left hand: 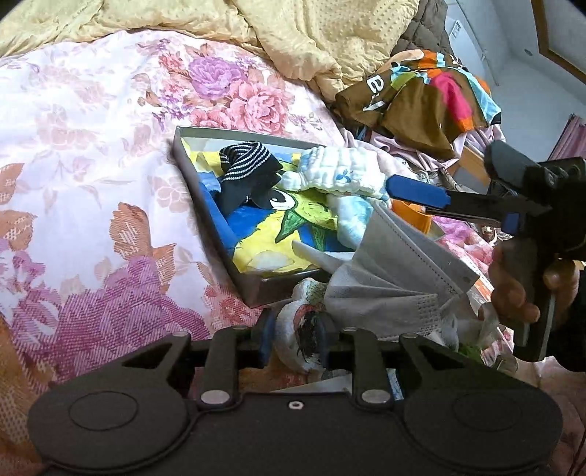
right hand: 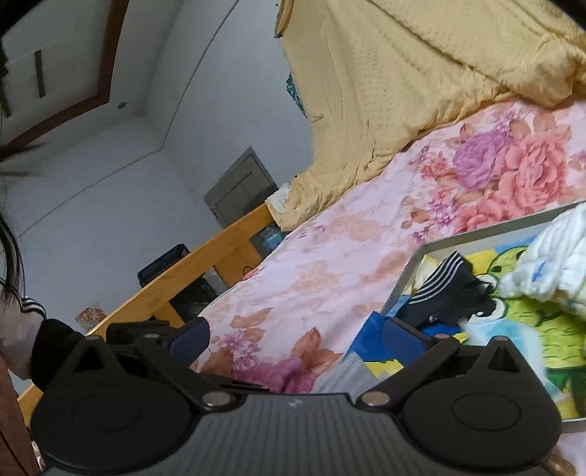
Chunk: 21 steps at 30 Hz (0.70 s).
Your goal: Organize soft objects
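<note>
A shallow grey box (left hand: 181, 155) with a cartoon-printed bottom lies on the flowered bedspread. In it are a black striped sock (left hand: 243, 161) and a white quilted cloth (left hand: 340, 172); they also show in the right wrist view, the sock (right hand: 443, 283) and the cloth (right hand: 549, 263). My left gripper (left hand: 295, 338) is shut on a white printed cloth (left hand: 298, 329) just in front of the box. A grey face mask (left hand: 388, 271) lies over the box's near corner. My right gripper (right hand: 296, 338) is open and empty above the box; its blue finger (left hand: 417, 190) hovers over the white cloth.
The flowered bedspread (left hand: 91, 146) spreads left of the box. A yellow blanket (left hand: 285, 33) is bunched at the back. A brown multicolour garment (left hand: 421, 99) lies behind the box. An orange object (left hand: 414, 216) sits under the right gripper. A wooden bed rail (right hand: 205, 263) edges the bed.
</note>
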### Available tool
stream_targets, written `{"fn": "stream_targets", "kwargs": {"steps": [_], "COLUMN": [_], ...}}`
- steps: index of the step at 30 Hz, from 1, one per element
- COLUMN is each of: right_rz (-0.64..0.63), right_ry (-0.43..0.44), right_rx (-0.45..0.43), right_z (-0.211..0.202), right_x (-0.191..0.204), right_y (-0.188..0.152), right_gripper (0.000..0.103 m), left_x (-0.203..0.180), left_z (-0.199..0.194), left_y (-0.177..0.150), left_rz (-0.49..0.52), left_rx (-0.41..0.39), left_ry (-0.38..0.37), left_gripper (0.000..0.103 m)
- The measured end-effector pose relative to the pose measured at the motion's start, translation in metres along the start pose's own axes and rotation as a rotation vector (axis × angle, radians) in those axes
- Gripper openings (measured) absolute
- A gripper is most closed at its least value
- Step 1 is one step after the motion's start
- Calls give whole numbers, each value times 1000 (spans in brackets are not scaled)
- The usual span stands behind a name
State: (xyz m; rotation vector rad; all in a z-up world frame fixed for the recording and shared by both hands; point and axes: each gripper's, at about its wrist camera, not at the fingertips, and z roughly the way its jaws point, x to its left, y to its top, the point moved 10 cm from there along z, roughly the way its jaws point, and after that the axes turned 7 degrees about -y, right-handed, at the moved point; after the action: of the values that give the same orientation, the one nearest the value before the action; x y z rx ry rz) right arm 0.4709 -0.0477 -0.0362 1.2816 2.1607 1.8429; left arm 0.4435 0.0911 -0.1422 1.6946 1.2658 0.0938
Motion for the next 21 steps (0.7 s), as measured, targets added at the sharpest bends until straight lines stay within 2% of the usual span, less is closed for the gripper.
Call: {"fn": "stream_targets", "kwargs": {"steps": [3, 8, 12, 15, 18, 21], "right_rz": [8, -30, -68, -42, 24, 34], "right_ry": [-4, -23, -52, -63, -44, -1], "right_rx": [14, -21, 6, 8, -10, -23], "right_z": [3, -12, -20, -26, -28, -20], "right_x": [-1, 4, 3, -3, -7, -2], "right_y": [1, 11, 6, 5, 9, 18], "right_gripper": [103, 103, 103, 103, 103, 103], "left_x": [2, 2, 4, 7, 7, 7], "left_z": [1, 3, 5, 8, 10, 11], "left_y": [1, 1, 0, 0, -1, 0], "left_rz": [-16, -25, -25, -50, -50, -50], "left_rx": [3, 8, 19, 30, 37, 37], "left_ry": [4, 8, 3, -8, -9, -9], "left_gripper": [27, 29, 29, 31, 31, 31]}}
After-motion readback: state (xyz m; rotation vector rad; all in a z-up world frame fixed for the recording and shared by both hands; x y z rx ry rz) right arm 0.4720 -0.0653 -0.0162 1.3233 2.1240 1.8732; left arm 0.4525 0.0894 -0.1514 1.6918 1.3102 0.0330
